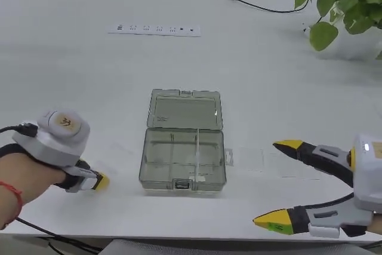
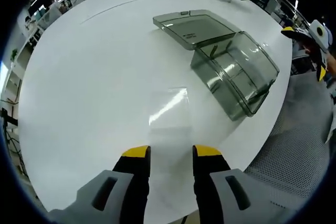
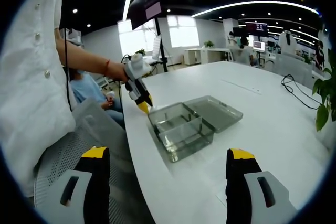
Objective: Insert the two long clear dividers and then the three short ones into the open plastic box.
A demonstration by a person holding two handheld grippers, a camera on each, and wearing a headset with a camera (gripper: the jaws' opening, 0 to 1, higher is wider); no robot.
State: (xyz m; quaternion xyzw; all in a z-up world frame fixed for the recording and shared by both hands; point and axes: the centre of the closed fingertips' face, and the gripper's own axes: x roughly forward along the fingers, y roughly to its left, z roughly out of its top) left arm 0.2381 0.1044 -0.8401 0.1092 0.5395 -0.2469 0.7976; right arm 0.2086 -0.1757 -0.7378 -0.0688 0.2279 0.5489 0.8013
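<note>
Right gripper [image 1: 277, 182], by worktop's front edge at right: jaws wide apart, empty. Left gripper [image 2: 171, 152], front left: jaws slightly apart, empty. Open plastic box [image 1: 182, 160] sits mid-worktop btwn them, lid laid back. Clear divider [image 2: 168, 106] lies flat straight ahead of left jaws, btwn them & box. More clear pieces [image 1: 253, 158] lie just right of box, near right gripper. Left gripper looks better lined up.

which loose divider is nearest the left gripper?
The clear divider lying flat on the table just ahead of the left gripper, left of the box. The other loose dividers lie right of the box, nearer the right gripper.
</note>
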